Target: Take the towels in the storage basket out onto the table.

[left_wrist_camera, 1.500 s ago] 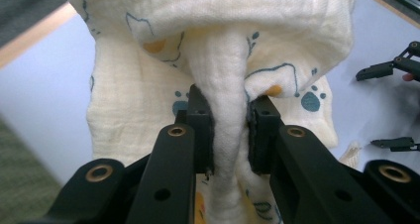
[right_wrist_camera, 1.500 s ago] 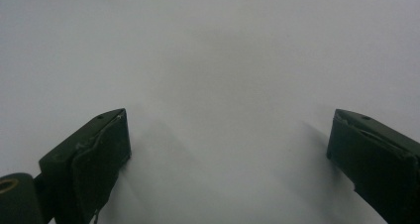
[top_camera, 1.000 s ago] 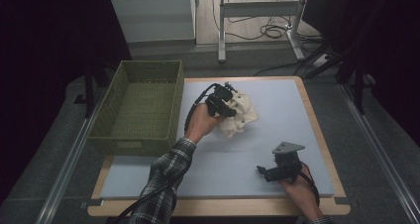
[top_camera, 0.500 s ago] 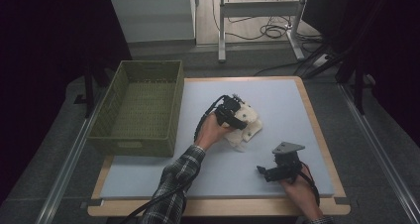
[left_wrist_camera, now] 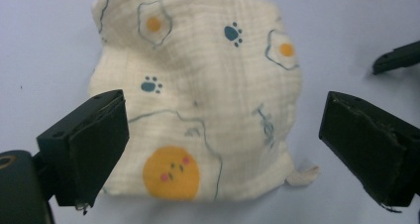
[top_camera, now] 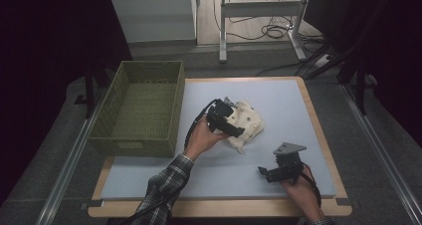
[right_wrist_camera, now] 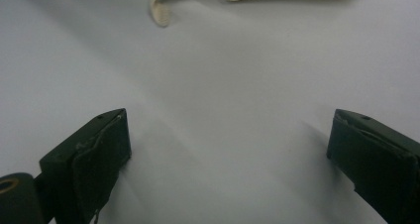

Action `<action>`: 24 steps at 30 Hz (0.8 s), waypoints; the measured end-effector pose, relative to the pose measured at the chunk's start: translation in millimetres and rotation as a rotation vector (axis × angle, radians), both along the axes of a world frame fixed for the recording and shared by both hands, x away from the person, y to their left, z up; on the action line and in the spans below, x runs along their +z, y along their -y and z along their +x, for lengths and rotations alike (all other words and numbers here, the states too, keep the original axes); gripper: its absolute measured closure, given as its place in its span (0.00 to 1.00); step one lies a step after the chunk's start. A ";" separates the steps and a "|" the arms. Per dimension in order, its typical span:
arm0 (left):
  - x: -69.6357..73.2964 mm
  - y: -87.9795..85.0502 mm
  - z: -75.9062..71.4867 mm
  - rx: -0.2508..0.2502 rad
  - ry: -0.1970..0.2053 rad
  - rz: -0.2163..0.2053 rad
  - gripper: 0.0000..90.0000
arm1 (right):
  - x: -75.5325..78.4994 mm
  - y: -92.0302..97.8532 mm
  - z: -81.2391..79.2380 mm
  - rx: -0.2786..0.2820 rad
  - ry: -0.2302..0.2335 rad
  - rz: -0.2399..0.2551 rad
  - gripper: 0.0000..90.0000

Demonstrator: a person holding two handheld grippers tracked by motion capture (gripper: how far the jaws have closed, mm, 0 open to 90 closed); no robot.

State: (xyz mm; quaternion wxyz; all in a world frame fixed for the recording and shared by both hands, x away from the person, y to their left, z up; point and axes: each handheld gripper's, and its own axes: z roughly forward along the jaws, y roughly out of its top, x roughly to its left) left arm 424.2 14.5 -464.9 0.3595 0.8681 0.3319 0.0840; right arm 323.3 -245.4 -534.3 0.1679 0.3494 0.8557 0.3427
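While the left gripper (top_camera: 238, 131) hangs just over the cream cloth (top_camera: 247, 123), its jaws stand wide apart and hold nothing; they have just been opening, and in the left gripper view the cloth (left_wrist_camera: 198, 100) lies flat on the mat between and beyond the two black pads, which press on neither edge of it. That cloth is a small folded piece printed with fried eggs, paw prints and a round orange face, and it rests near the middle of the blue mat (top_camera: 278, 98), a short tab sticking out at one corner.

Against the picture of a second ago, the cloth was bunched up in the left gripper's closed jaws a little farther back on the mat; now it lies spread and released, and the left hand (top_camera: 201, 138) has come nearer the person and lower.

To the right, near the mat's front edge, the right gripper (top_camera: 263, 171) rests well apart from the cloth, jaws spread wide on bare mat, holding nothing; it sits where it did before. In the right gripper view the cloth's edge (right_wrist_camera: 163, 6) shows far ahead.

Beside the mat on the left stands a green basket (top_camera: 107, 128), clear of both hands.
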 end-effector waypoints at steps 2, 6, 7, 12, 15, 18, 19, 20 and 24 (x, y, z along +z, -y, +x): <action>-0.2 -2.8 -3.2 0.008 0.002 -0.008 0.05 | 0.0 0.0 0.0 0.000 0.001 0.000 0.04; -3.7 -15.0 -16.3 0.002 0.008 -0.003 0.04 | 0.0 0.0 0.0 -0.001 0.001 -0.001 0.04; -3.7 -15.0 -16.3 0.002 0.008 -0.003 0.04 | 0.0 0.0 0.0 -0.001 0.001 -0.001 0.04; -9.6 -23.9 -30.6 0.002 0.024 -0.015 0.03 | 0.0 0.0 0.1 0.000 0.001 -0.001 0.04; -14.1 -28.5 -40.6 -0.004 0.038 -0.015 0.03 | 0.0 0.0 0.0 -0.001 0.000 -0.001 0.04; -18.4 -32.6 -47.7 -0.003 0.047 -0.014 0.03 | 0.1 0.0 0.0 -0.001 0.001 -0.001 0.04; -18.4 -32.6 -47.7 -0.003 0.047 -0.014 0.03 | 0.1 0.0 -0.1 -0.001 0.000 -0.001 0.04; -22.3 -35.8 -52.2 -0.002 0.043 -0.013 0.03 | 0.1 0.0 -0.2 -0.002 0.000 -0.001 0.04; -30.4 -42.1 -59.7 0.003 0.042 -0.008 0.04 | 0.1 -0.1 -0.2 -0.001 0.000 0.001 0.04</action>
